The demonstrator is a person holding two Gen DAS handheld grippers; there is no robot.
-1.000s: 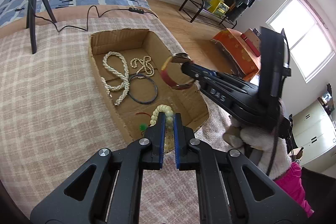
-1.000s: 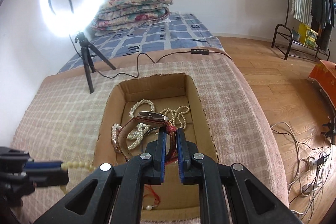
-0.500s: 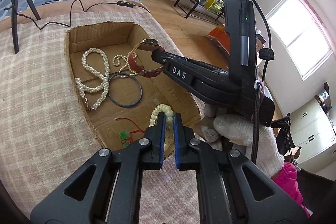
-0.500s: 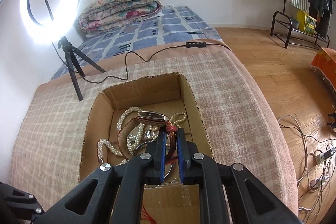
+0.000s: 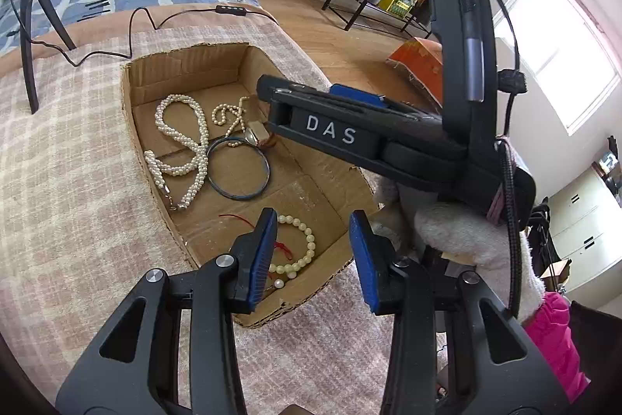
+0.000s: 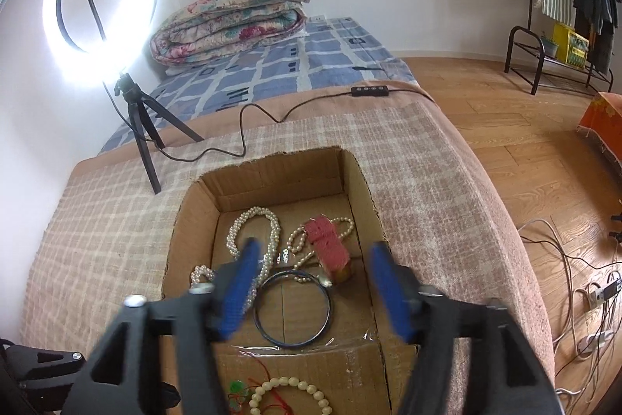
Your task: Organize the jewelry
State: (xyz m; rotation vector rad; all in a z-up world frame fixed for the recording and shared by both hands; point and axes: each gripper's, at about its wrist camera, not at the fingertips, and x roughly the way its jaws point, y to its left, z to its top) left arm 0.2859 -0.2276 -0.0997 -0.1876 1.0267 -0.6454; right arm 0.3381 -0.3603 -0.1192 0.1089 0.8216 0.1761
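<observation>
An open cardboard box [image 5: 182, 72] [image 6: 272, 174] sits on a checked cloth. In it lie a twisted pearl necklace [image 5: 182, 150] [image 6: 252, 232], a thin pearl chain [image 5: 227, 113] [image 6: 342, 224], a dark bangle [image 5: 238, 168] [image 6: 293, 310], a cream bead bracelet [image 5: 299, 247] [image 6: 289, 393] with red cord, and a red-strapped watch [image 6: 328, 247] [image 5: 256, 135]. My left gripper [image 5: 313, 255] is open and empty above the bead bracelet. My right gripper [image 6: 311, 290] is open and empty just above the bangle and watch; its body [image 5: 350, 137] reaches over the box.
A ring light on a tripod [image 6: 134, 111] stands on the cloth behind the box, its cable [image 6: 272, 115] trailing to the right. A folded quilt [image 6: 229, 18] lies on the bed beyond. The cloth's edge drops to a wooden floor [image 6: 525, 142] on the right.
Both grippers have opened. The right one let the watch drop into the box by the bangle. The left one released the bead bracelet, which now lies at the box's near end.
</observation>
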